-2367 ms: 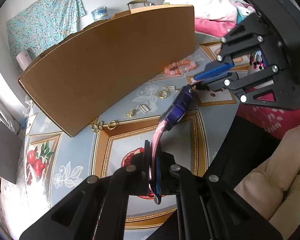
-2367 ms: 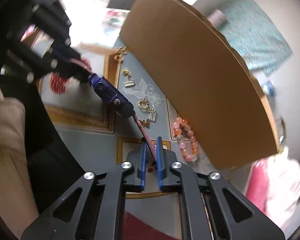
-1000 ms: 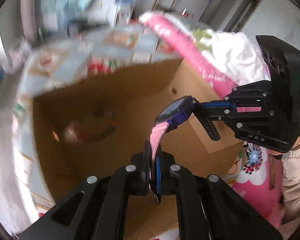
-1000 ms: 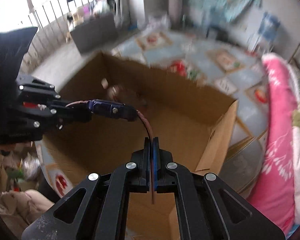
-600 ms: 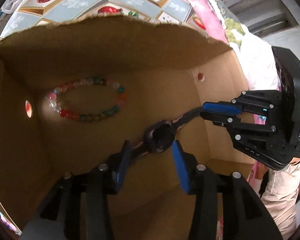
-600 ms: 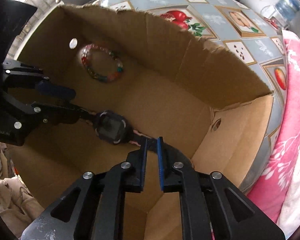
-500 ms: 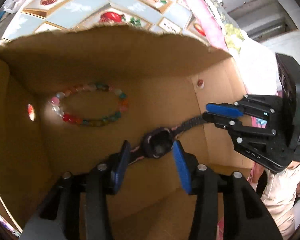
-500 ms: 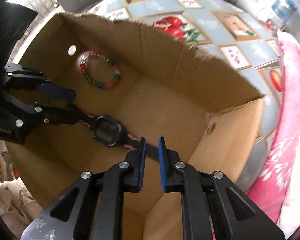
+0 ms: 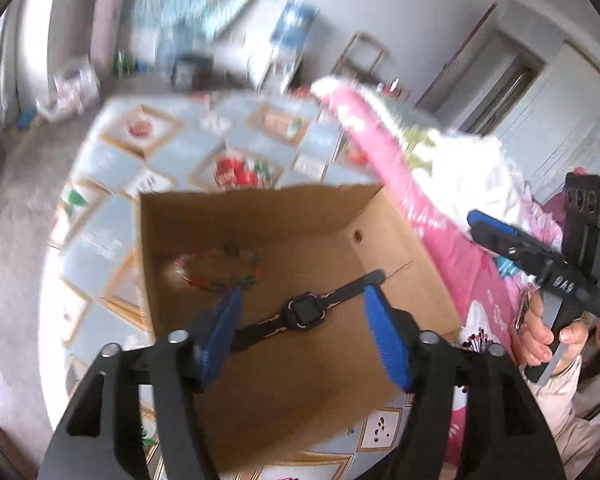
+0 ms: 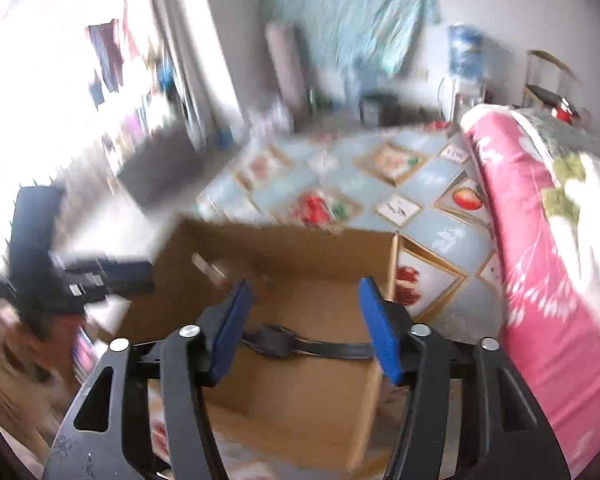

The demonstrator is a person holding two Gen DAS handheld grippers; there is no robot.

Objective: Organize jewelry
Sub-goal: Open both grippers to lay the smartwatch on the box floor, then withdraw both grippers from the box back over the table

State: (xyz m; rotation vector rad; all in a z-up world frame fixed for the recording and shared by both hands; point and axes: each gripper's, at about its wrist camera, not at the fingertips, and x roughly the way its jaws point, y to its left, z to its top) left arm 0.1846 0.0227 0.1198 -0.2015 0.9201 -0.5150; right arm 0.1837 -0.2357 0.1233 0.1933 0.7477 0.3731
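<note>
Left hand-held gripper (image 9: pixel 304 320): jaws are opening, blue pads standing wide apart above the box; nothing is pressing against either pad, the watch showing in the gap lies on the box floor below
Right hand-held gripper (image 10: pixel 306 320): jaws are opening, blue pads apart with nothing gripped; in the left wrist view it is showing at the right edge, gripped at the handle by a person's hand (image 9: pixel 540 332)
Watch (image 9: pixel 303 314): dark, with pink trim along the strap; it is lying flat and stretched out on the floor of the box, free of both hand-held grippers
Bead bracelet (image 9: pixel 216 270): multicoloured loop, blurred, lying on the box floor towards the far left corner, apart from the watch
Cardboard box (image 9: pixel 260 208): open top, brown, sitting on the patterned cloth; a small round hole is showing in its right wall
Desk (image 9: pixel 112 236): covered by a blue-grey cloth with framed fruit pictures, extending around the box on the far and left sides
Pink bedding (image 9: pixel 384 148): bunched up just to the right of the box
Image quality: both views are smearing with motion, so the far room is not readable
</note>
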